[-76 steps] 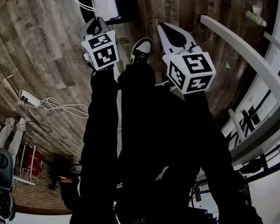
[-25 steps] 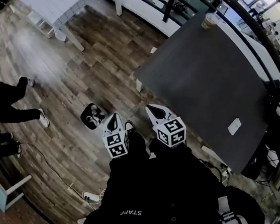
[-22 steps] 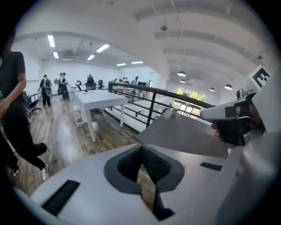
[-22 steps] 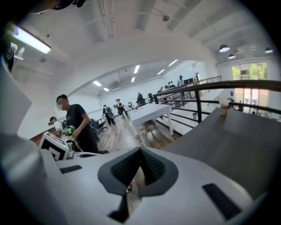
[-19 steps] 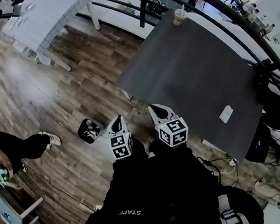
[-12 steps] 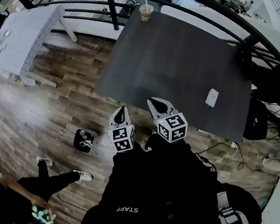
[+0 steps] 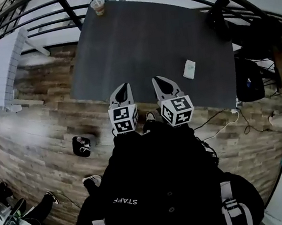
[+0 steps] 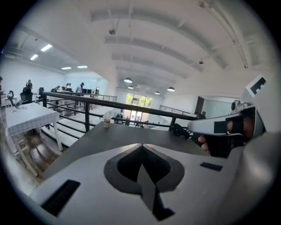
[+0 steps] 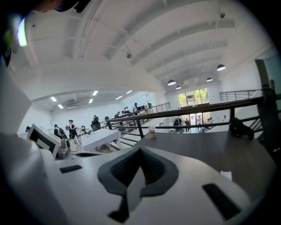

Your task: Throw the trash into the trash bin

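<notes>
Left hand-held gripper (image 7: 121, 88) and right hand-held gripper (image 7: 161, 80) are clenched and empty; a small flat white paper scrap (image 7: 189, 69) lies on the dark counter (image 7: 137, 43) just right of them.

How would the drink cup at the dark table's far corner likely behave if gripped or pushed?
The cup stands upright and looks taller than it is wide, so a high push would probably tip it. It looks like thin plastic, likely to flex under a firm squeeze. It seems partly full at the bottom, so it might spill if tilted.
</notes>
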{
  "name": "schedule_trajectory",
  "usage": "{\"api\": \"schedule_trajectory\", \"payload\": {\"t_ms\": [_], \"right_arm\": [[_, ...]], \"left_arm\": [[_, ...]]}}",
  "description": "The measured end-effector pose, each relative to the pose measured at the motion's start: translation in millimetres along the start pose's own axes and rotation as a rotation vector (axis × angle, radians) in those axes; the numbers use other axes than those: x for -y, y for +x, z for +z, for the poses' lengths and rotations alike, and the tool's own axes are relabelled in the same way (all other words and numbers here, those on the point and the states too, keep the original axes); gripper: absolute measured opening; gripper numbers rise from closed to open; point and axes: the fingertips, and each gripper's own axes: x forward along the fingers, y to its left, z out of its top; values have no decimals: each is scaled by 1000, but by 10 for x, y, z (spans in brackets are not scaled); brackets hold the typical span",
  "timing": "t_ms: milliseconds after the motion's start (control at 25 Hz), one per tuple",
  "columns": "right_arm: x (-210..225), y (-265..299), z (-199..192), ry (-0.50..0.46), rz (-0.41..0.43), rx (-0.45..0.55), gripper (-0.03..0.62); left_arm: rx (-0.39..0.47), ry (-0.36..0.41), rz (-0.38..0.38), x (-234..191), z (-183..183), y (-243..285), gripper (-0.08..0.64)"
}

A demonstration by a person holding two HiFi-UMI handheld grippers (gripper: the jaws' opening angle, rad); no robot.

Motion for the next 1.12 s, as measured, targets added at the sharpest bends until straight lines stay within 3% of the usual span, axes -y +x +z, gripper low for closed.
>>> {"api": "schedule_trajectory", "payload": {"t_ms": [520,800,1120], "right_arm": [[1116,-781,266,19,-218,126,14],[1438,-1063,237,31,-258,142,14],[1633,-1113,94,61,-282,121,14]], "left_arm": [[69,128,-210,1377,390,561,0],[77,159,-247,1793,387,669,0],[47,152,-248,1870,273,777,0]]}}
